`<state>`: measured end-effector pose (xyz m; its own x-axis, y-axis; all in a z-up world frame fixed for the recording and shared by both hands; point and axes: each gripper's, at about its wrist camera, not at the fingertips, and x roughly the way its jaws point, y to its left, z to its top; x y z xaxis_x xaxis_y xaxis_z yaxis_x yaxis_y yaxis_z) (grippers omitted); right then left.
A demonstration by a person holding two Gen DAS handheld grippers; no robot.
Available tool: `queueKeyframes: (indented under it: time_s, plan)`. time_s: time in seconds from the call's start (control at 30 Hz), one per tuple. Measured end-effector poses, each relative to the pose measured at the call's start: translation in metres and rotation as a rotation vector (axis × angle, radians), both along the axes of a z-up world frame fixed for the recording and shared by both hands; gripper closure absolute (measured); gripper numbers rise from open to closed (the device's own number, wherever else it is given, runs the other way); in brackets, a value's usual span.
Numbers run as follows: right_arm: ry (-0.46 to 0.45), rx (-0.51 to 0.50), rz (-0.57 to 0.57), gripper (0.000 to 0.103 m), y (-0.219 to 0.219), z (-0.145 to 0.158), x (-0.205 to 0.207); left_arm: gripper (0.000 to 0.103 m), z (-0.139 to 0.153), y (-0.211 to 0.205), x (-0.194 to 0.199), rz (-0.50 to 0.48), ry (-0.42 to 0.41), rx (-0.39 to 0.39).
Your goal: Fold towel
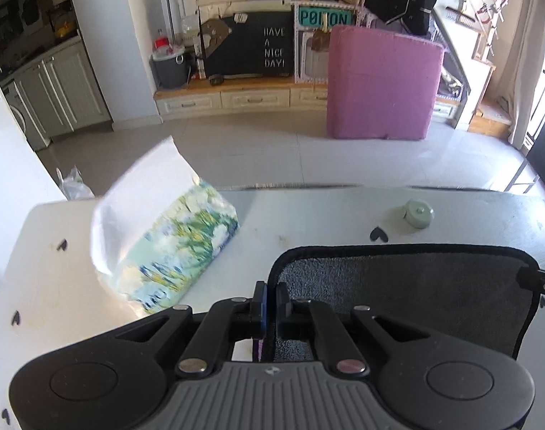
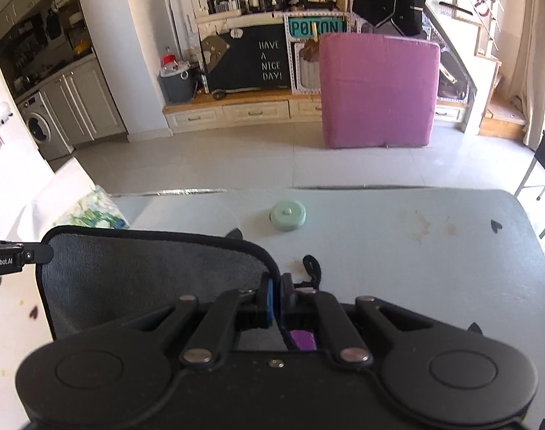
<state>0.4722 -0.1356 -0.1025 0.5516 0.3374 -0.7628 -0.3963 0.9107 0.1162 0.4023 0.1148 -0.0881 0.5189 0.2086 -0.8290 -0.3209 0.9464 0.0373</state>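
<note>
A dark grey towel (image 1: pixel 398 294) with black edging is held up above the white table (image 1: pixel 308 215). My left gripper (image 1: pixel 271 295) is shut on the towel's left edge. My right gripper (image 2: pixel 276 288) is shut on the towel's (image 2: pixel 147 279) right edge. The towel hangs stretched between the two grippers. In the left wrist view the right gripper's tip (image 1: pixel 539 283) shows at the towel's right corner. In the right wrist view the left gripper's tip (image 2: pixel 18 256) shows at the towel's left corner. A purple tag (image 2: pixel 303 339) shows below my right fingers.
A flowered tissue pack (image 1: pixel 179 247) with a white tissue sticking up lies on the table's left. A small pale green round tin (image 1: pixel 418 214) sits near the far edge. Black heart stickers dot the table. A pink cushion (image 1: pixel 382 84) stands on the floor beyond.
</note>
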Motion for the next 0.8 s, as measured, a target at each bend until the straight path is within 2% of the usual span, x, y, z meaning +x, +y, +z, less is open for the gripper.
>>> queueKeyframes:
  time_s: [0.23,0.63,0.77,0.8]
  plan:
    - [0.061,-0.033,-0.004,0.099,0.005,-0.035,0.016,0.098,-0.04,0.008,0.014,0.024,0.058,-0.01]
    - [0.105,-0.055,-0.033,0.099,0.016,-0.069,0.038,0.097,-0.071,0.017,0.032,0.062,0.098,-0.026]
    - [0.101,-0.042,-0.017,0.097,0.017,-0.071,0.04,0.092,-0.075,0.016,0.034,0.04,0.103,-0.033]
    - [0.099,-0.032,-0.013,0.092,0.016,-0.071,0.04,0.089,-0.075,0.016,0.034,0.033,0.104,-0.031]
